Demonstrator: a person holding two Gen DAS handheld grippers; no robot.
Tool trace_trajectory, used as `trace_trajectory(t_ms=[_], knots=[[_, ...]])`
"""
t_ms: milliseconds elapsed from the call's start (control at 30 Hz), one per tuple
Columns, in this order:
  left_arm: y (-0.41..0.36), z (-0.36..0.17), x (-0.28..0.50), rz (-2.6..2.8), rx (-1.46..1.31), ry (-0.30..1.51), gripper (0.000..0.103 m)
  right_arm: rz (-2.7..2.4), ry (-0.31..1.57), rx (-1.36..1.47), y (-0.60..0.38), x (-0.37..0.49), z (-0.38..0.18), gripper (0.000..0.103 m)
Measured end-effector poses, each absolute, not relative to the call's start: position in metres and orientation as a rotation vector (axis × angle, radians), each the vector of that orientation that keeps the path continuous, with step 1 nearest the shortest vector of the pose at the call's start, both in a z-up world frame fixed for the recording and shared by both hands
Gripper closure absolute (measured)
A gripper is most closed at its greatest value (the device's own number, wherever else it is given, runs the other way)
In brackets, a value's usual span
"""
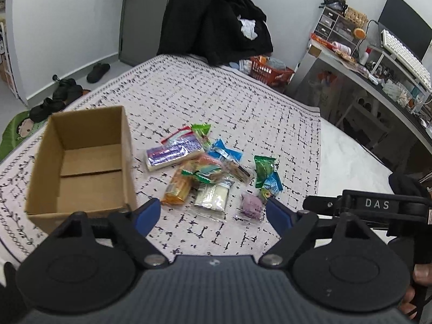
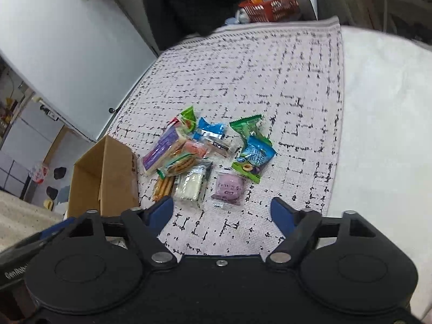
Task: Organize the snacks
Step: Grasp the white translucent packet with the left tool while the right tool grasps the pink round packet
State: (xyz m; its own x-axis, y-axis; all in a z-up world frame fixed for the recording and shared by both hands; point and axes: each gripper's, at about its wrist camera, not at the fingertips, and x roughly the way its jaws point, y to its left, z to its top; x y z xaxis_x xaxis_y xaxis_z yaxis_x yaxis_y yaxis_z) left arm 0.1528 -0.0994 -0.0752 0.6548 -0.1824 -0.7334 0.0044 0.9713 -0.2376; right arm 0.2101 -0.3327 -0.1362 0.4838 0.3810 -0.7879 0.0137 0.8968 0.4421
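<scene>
the snack pile [image 1: 208,172] lay on the patterned rug [image 1: 216,102], just right of the empty cardboard box [image 1: 81,162]. both the left gripper [image 1: 213,214] and right gripper [image 2: 222,214] stood open, holding nothing. the purple round snack [image 2: 229,186] lay directly ahead of the right gripper, nearest to it.

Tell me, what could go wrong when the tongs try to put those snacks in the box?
The crinkly snack packets lie overlapping in a heap, so open tongs might grab two or drop one. The empty brown cardboard box looks light and could slide on the patterned mat if bumped. The round purple cake packet might get squashed.
</scene>
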Motion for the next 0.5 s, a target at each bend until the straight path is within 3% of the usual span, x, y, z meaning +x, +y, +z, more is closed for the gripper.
trace_trajectory(t_ms=[500], knots=[[-0.121,-0.131,0.212,-0.108,-0.234,0.977,0.034,0.216,1.202,0.567,-0.334,0.256,-0.194,0.033]])
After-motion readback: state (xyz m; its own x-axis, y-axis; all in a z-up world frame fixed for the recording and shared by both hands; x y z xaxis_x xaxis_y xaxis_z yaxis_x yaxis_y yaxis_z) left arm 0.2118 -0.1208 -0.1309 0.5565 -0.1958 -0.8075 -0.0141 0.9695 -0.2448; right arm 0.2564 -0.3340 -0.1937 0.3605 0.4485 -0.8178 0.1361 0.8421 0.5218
